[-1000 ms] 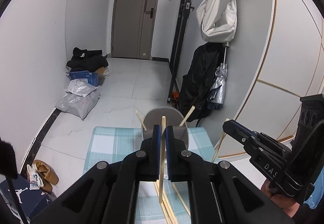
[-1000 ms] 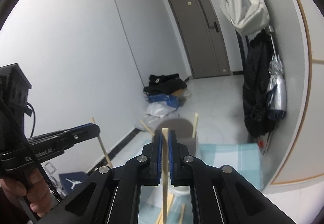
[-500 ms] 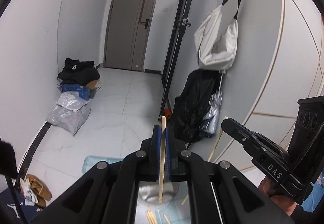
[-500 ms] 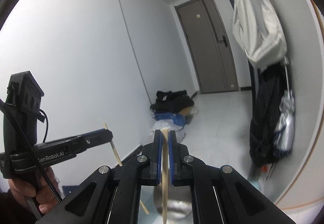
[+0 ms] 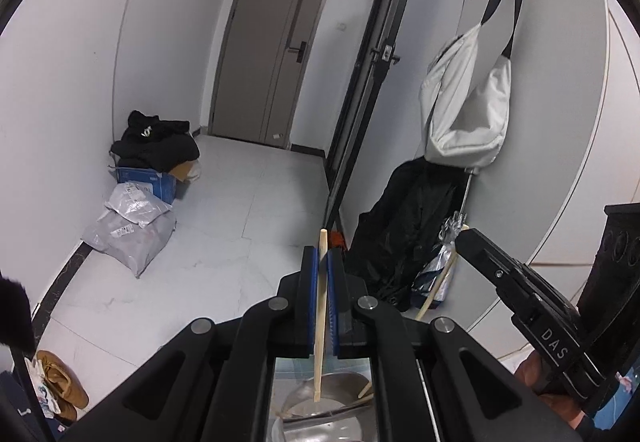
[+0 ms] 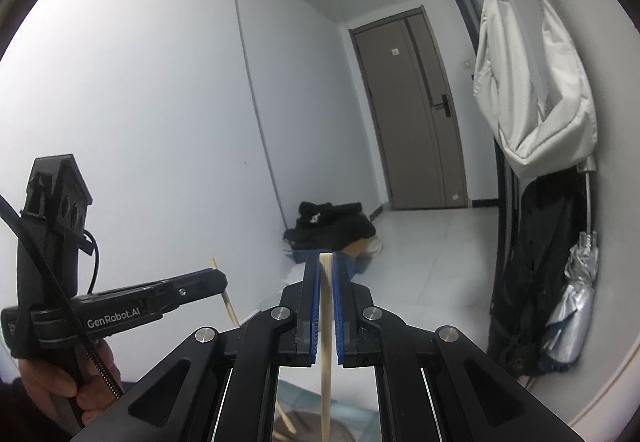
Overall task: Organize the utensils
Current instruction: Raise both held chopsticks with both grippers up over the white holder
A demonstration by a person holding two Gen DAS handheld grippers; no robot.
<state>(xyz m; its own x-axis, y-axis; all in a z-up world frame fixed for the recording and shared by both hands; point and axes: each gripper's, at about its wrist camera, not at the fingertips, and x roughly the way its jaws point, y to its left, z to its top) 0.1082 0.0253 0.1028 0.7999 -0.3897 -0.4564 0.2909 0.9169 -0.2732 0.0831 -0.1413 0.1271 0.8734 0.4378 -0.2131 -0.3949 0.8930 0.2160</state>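
Rising, both grippers (image 5: 324, 262) (image 6: 327, 262) have lifted chopsticks (image 5: 319, 322) above cup (image 5: 320, 414).

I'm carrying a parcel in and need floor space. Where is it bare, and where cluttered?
The tiled floor is bare down the middle, from the door toward the camera. The left wall is crowded by the grey mail bags and black clothes heap; the right by the hanging dark coat and folded umbrella.

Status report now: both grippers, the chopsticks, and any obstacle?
Left gripper shut on chopstick. Right gripper shut on second chopstick. Metal holder below left chopstick tip. No obstacle seen.
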